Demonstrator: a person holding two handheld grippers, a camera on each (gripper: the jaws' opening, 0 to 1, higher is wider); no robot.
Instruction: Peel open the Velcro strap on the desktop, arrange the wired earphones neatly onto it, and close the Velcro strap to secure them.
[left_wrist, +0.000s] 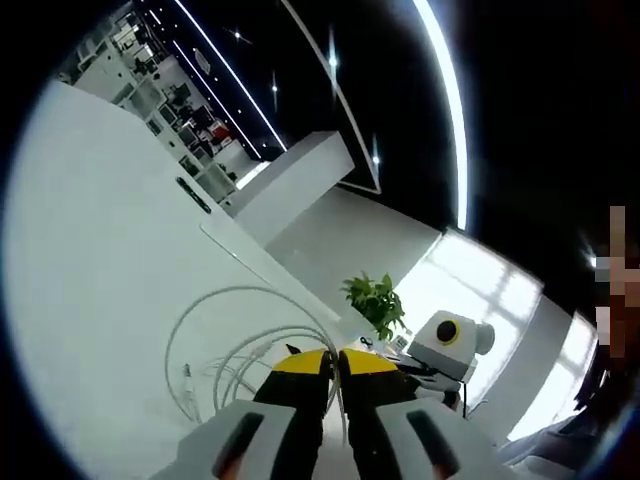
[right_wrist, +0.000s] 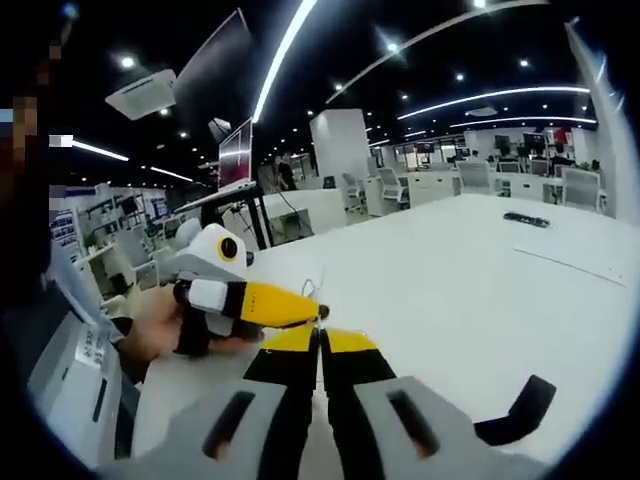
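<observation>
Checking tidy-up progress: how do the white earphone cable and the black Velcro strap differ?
The thin white earphone cable sprawls in loose loops; the black Velcro strap is a broad, flat band with one bend. The cable runs into the left gripper's jaws; the strap lies untouched. Both are on the white table.

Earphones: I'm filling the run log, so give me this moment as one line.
left gripper: shut on cable | right gripper: shut | earphones: looped on table | strap: beside right gripper
</observation>
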